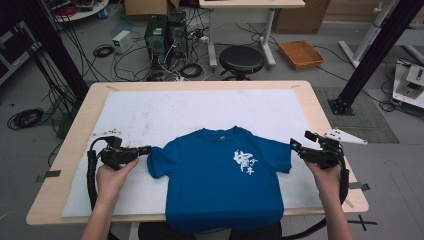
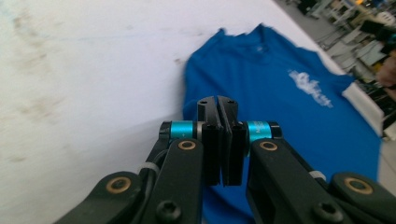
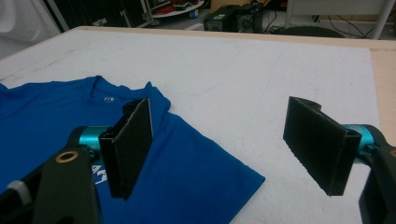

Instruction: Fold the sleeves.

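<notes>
The blue T-shirt lies flat and face up on the white mat in the high view, collar away from me and hem hanging over the near table edge, with a white print on its chest. My left gripper sits just at the tip of the left sleeve, and my right gripper hovers just off the right sleeve. In the left gripper view, the jaws are pressed together with nothing between them, the sleeve's edge just beyond their tips; I judge I must part them before I can pinch any cloth. In the right gripper view, the jaws stand wide, one over the sleeve and the other over bare mat beside it. To do the grab well, I'd lower both grippers until one pad slides under the sleeve hem, then close on a single layer, keeping both sides level.
</notes>
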`<action>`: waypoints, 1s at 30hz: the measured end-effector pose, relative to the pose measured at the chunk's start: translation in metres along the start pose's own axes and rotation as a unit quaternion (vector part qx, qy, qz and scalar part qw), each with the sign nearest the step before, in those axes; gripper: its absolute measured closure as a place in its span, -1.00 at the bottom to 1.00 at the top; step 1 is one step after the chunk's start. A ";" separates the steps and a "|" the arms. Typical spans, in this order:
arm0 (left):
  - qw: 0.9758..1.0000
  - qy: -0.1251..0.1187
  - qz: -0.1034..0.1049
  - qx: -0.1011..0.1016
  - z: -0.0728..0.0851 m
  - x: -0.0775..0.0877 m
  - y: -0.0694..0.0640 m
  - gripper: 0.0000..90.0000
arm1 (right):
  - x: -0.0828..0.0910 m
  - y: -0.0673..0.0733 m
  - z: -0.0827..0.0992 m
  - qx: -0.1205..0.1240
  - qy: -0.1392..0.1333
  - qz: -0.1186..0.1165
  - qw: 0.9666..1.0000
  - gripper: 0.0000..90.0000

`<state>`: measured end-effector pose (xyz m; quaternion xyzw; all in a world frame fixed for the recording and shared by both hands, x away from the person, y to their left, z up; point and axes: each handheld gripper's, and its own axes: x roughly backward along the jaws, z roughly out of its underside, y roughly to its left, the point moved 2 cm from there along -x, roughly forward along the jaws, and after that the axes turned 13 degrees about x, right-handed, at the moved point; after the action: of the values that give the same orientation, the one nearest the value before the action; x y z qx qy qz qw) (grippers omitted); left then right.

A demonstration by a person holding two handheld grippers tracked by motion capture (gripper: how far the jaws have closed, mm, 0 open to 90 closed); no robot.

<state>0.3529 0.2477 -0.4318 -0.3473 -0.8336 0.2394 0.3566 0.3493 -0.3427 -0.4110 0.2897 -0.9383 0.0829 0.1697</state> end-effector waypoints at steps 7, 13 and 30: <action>0.999 0.015 0.042 -0.014 -0.004 -0.027 -0.044 0.96 | 0.000 0.000 -0.002 0.000 -0.002 0.000 1.000 -0.47; 0.997 0.040 0.059 -0.014 -0.004 -0.065 -0.071 0.96 | 0.001 0.001 -0.002 0.001 -0.002 0.002 1.000 -0.47; 0.996 0.024 0.077 -0.025 0.001 -0.120 -0.086 0.66 | 0.001 -0.002 0.002 -0.001 0.006 0.014 1.000 -0.46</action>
<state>0.3771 0.1024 -0.4280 -0.4251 -0.8013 0.2363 0.3485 0.3488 -0.3453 -0.4119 0.2755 -0.9415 0.0859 0.1741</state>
